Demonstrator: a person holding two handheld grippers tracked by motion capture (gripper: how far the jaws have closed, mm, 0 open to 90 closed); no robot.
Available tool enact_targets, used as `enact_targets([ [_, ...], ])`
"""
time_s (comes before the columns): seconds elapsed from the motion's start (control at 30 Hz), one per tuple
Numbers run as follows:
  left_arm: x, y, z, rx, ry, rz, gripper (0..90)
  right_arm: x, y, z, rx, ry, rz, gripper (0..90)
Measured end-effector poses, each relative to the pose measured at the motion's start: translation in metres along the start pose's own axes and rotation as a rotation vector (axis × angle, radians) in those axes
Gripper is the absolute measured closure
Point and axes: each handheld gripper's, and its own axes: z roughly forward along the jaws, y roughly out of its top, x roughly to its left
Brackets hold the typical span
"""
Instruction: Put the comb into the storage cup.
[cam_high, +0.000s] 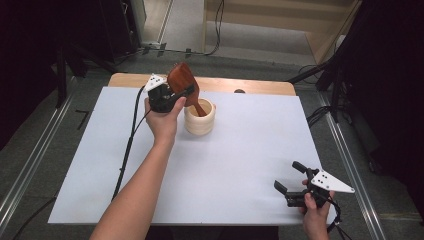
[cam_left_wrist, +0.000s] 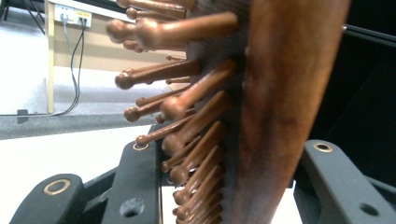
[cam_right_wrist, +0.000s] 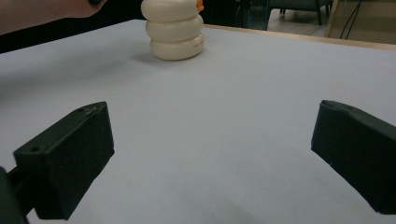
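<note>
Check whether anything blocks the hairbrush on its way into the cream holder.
Nothing visible does. The left claw is shut on the wooden hairbrush, whose handle end already dips through the open top of the cream holder. The right claw rests open, far off near the table's edge.

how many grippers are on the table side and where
2: the left gripper at the far edge, shut on the brush over the cup; the right gripper at the near right corner, open.
</note>
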Motion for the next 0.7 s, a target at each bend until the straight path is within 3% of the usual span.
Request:
enact_targets([
  [0.4,0.000,-0.014,0.007,0.010,0.044,-0.004,56.4,0.000,0.000,0.000,0.000,0.001,0.001,0.0],
  [0.7,0.001,-0.025,0.009,0.005,0.059,-0.045,55.6,0.000,0.000,0.000,0.000,0.000,-0.001,0.0],
])
